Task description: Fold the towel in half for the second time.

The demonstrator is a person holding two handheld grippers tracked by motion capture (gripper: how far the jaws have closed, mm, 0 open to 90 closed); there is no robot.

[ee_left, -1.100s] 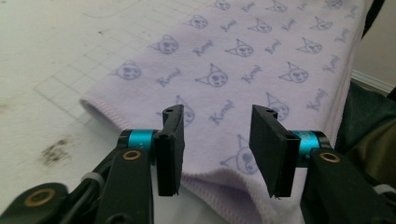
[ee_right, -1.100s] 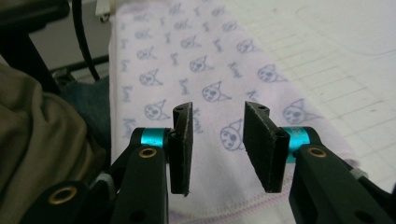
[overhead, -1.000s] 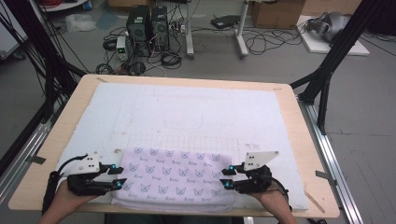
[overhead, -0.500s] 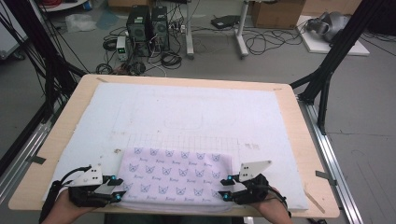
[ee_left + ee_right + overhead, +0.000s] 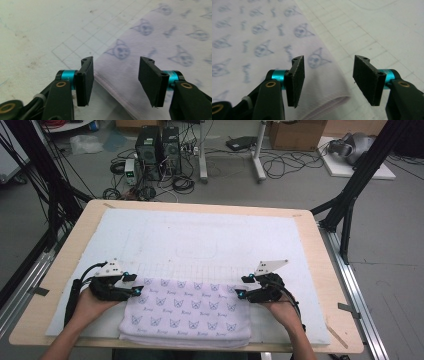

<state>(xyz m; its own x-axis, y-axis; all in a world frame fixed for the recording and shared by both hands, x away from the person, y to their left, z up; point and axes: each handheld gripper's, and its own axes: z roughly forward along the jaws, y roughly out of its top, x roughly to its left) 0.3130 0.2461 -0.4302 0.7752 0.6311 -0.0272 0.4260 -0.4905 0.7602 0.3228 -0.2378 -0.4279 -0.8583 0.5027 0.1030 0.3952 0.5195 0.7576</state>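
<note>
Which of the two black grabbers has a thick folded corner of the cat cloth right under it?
The right gripper: the cloth shows stacked layers at its corner there. The left gripper sits over one thin hemmed edge.

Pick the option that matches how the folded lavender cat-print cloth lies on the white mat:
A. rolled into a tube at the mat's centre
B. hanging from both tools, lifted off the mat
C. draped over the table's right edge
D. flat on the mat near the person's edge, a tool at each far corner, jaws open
D: the folded lavender cat-print cloth lies flat on the white mat; the left tool and right tool stand open over its far corners, pads off the fabric.
</note>
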